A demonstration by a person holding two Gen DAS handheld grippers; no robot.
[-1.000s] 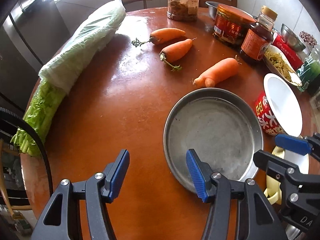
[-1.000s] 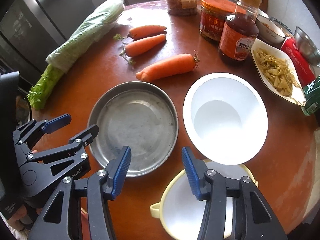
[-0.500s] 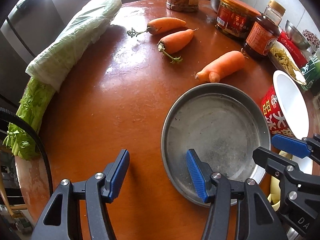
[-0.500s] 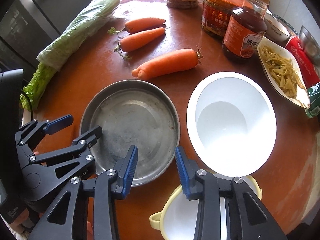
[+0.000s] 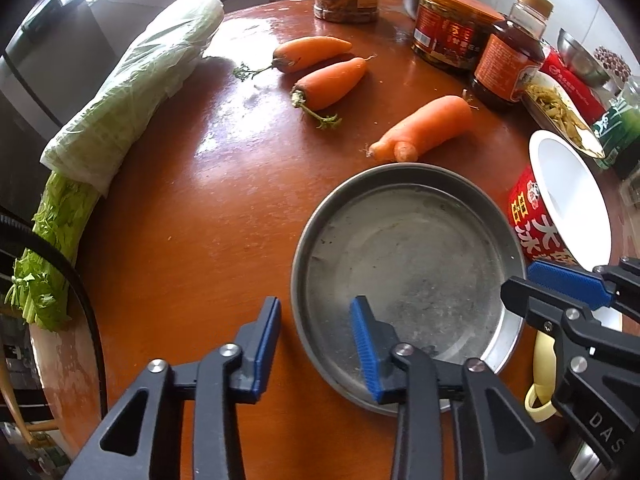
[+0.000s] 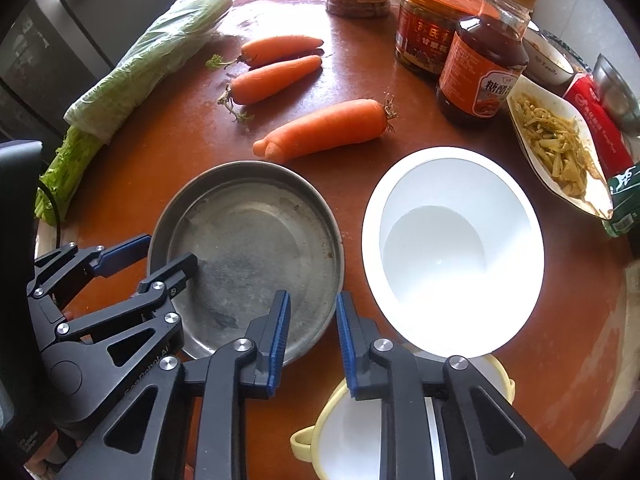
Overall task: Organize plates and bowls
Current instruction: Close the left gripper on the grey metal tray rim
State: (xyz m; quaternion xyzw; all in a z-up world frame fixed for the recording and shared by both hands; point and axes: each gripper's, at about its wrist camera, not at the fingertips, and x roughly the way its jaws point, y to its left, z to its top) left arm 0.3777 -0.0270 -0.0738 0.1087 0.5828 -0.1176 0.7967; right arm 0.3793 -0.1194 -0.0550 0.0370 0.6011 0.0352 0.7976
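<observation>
A round metal plate (image 5: 408,276) lies on the brown round table (image 5: 200,200); it also shows in the right wrist view (image 6: 248,248). My left gripper (image 5: 316,332) is open and straddles the plate's near left rim, one finger inside the plate. My right gripper (image 6: 310,328) is open with a narrower gap, straddling the plate's near right rim. A white paper bowl (image 6: 452,256) with a red printed outside (image 5: 532,216) stands right of the plate. A cream-rimmed bowl with a handle (image 6: 344,440) sits under my right gripper.
Three carrots (image 6: 324,128) (image 6: 276,78) (image 6: 280,46) lie beyond the plate. Bagged celery (image 5: 120,92) lies along the left edge. Jars (image 6: 424,36), a sauce bottle (image 6: 484,48), a dish of shredded pickles (image 6: 556,144) and metal bowls (image 5: 580,56) crowd the far right.
Both grippers moved forward and closed in on the metal plate's near rim. Both sets of jaws have narrowed, the right more than the left.
</observation>
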